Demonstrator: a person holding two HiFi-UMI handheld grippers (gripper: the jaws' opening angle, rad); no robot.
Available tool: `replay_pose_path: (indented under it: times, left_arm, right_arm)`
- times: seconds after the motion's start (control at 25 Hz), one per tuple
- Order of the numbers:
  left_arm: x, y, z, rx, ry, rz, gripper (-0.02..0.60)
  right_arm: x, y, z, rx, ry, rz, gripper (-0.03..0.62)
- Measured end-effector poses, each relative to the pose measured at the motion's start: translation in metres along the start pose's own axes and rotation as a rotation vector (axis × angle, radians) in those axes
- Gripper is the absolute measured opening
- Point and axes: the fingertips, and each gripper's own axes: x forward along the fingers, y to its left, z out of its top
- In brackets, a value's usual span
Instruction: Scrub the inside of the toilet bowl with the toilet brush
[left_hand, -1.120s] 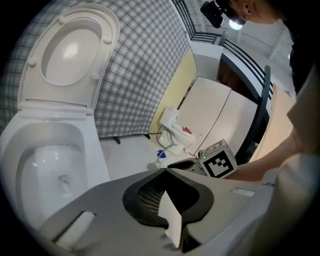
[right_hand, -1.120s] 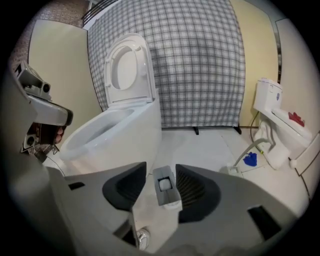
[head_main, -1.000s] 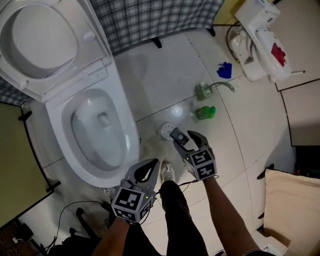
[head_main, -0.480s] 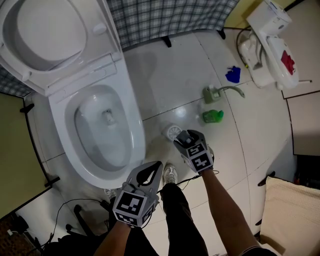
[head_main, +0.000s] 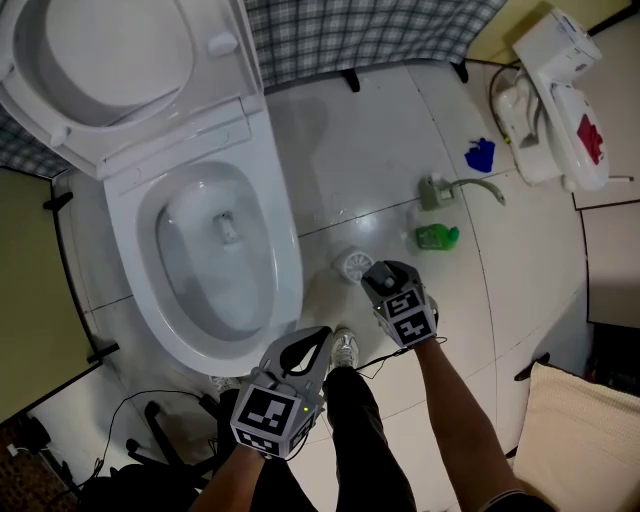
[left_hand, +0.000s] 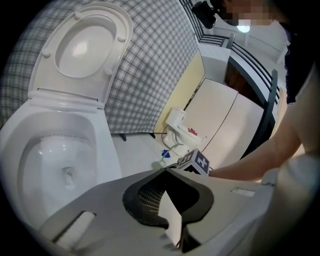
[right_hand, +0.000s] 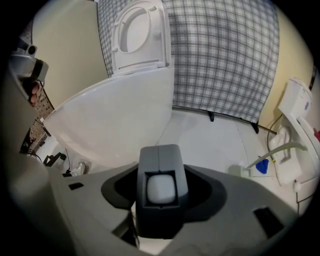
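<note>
Toilet brush: upright in its white holder on the floor, just right of the toilet bowl, not yet in it. Bowl open, lid up.
Left gripper: fingers pressed together, nothing in them, near the bowl's front.
Right gripper: jaws have just been closing, now pinching the brush's white handle end.
Risks: 1) grip sits at the very end, so the brush may swing or slip on lifting; 2) holder may come up too, then drop; 3) green bottle is near, and a wide swing could topple it
</note>
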Motion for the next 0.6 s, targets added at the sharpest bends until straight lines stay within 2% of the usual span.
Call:
replay_pose_path:
  times: [0.2,0.4,0.6]
  left_arm:
    - [0.002,-0.001,0.0,-0.005,-0.001,-0.004,0.009]
    - [0.0,-0.001,0.002,-0.005,-0.007,0.0,0.009]
    - [-0.005,0.002,0.007,0.001,-0.016,0.002,0.009]
  right_arm:
    - [0.001,-0.008,-0.007,-0.018,0.007,-0.053,0.224]
    - [0.0,-0.009,-0.01,-0.021,0.016,-0.07,0.218]
    - [-0.016,-0.013,-0.002,0.013,0.004,-0.101,0.218]
